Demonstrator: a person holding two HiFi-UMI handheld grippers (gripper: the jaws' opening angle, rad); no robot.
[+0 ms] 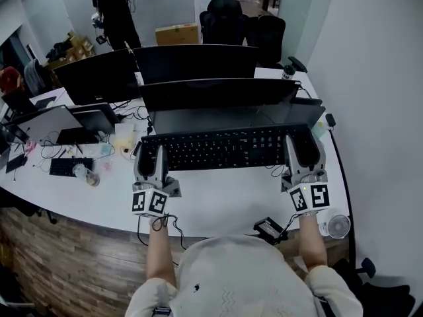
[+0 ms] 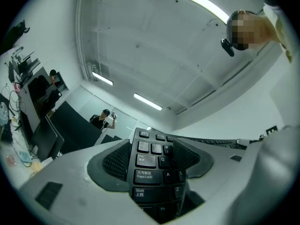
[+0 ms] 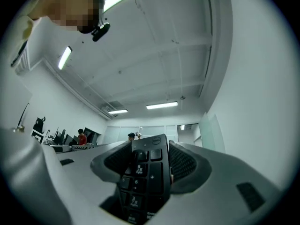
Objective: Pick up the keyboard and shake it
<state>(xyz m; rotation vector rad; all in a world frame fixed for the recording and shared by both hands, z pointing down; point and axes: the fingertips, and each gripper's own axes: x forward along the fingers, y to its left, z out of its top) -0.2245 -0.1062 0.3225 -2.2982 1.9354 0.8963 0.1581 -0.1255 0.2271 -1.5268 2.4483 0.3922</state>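
Note:
A black full-size keyboard (image 1: 225, 149) stretches across the white desk (image 1: 231, 200) in front of me, held at both ends. My left gripper (image 1: 152, 160) is shut on its left end. In the left gripper view the Caps Lock and Shift keys of the keyboard (image 2: 151, 170) sit clamped between the gripper's (image 2: 152, 156) ribbed pads. My right gripper (image 1: 303, 152) is shut on the right end. In the right gripper view the number-pad end of the keyboard (image 3: 145, 172) fills the gap of that gripper (image 3: 149, 158). Both gripper cameras look up at the ceiling.
Two dark monitors (image 1: 218, 92) stand just behind the keyboard, with more monitors (image 1: 198, 61) farther back. A laptop (image 1: 49, 124) and a small keyboard (image 1: 65, 166) lie at the left. A black adapter (image 1: 269, 228) and a small fan (image 1: 338, 226) sit near the front edge. A person (image 1: 114, 8) stands at the back.

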